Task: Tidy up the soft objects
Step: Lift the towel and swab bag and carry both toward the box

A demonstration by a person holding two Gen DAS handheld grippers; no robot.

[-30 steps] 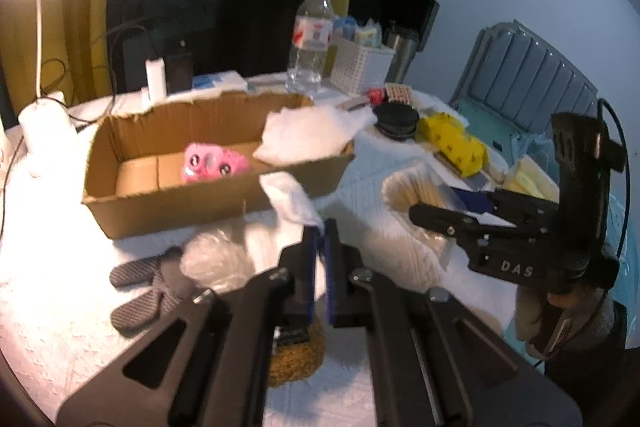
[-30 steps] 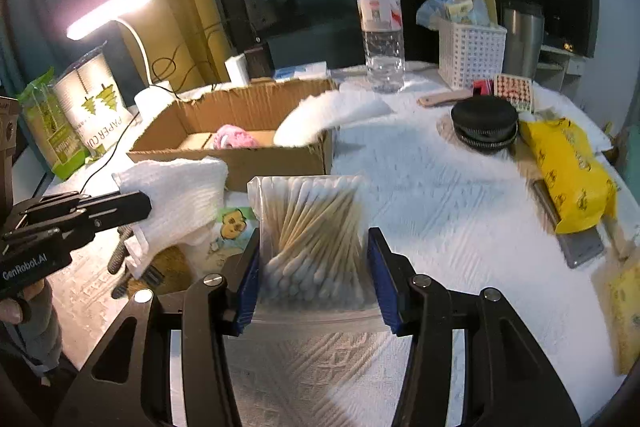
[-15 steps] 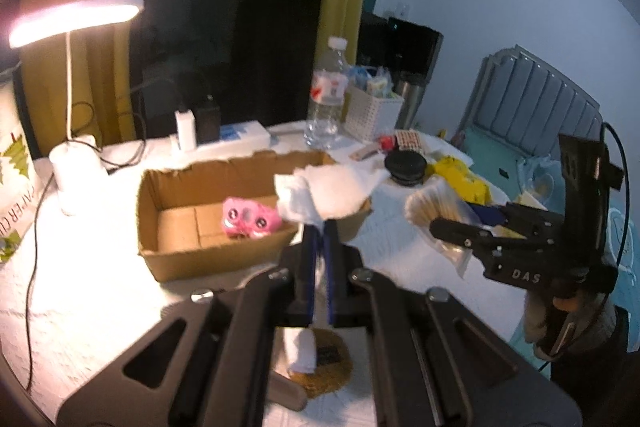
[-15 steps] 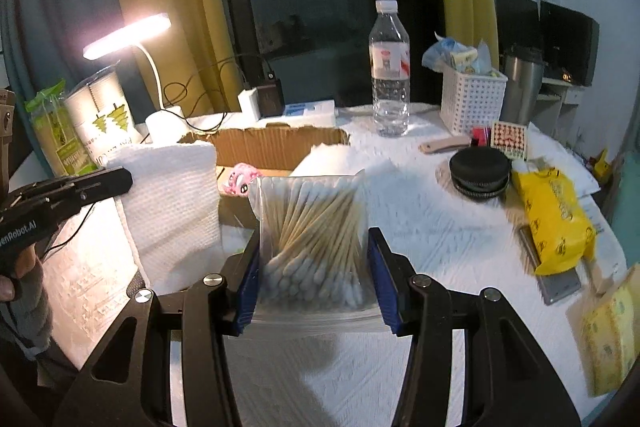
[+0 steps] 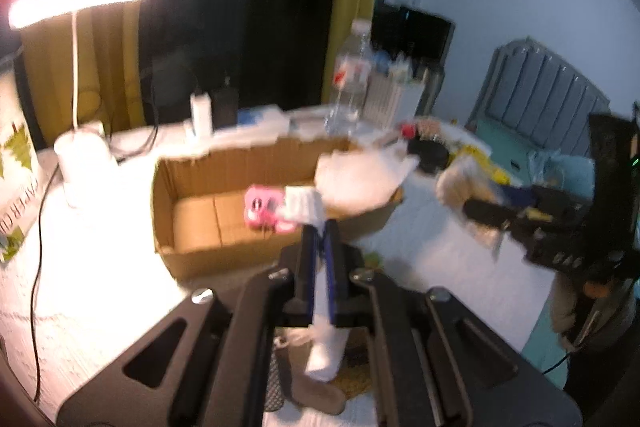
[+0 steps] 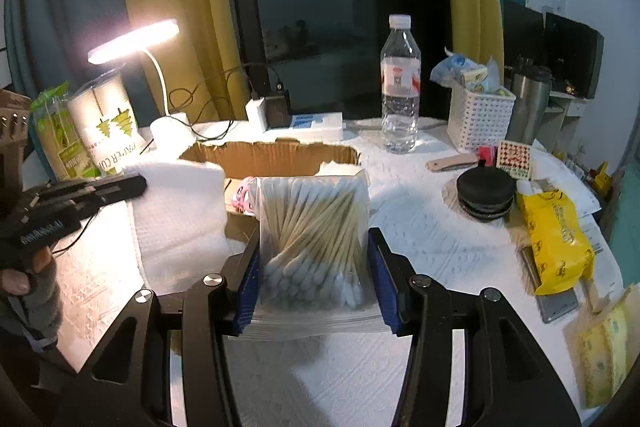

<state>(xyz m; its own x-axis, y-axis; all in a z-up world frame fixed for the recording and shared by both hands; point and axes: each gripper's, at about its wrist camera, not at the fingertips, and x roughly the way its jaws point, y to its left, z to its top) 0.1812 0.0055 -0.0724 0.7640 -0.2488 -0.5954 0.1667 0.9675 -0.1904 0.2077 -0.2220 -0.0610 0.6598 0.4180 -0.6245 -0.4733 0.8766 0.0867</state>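
I see the cardboard box (image 6: 276,155) on the white table (image 6: 432,227), with a pink toy (image 5: 262,205) inside it. My left gripper (image 5: 318,227) is clamped tight on a white cloth (image 6: 176,211) hanging near the box. My right gripper (image 6: 312,259) squeezes the bag of cotton swabs (image 6: 316,239) above the table.

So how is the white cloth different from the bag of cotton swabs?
The white waffle-textured cloth is limp and hangs in folds; the clear plastic bag of cotton swabs stands upright and bulges.
The cloth is solid white; the bag is see-through, showing the sticks inside.
The left gripper pinches the cloth with its jaws nearly together; the right gripper spreads wide around the bag.
Both are held up near the cardboard box.
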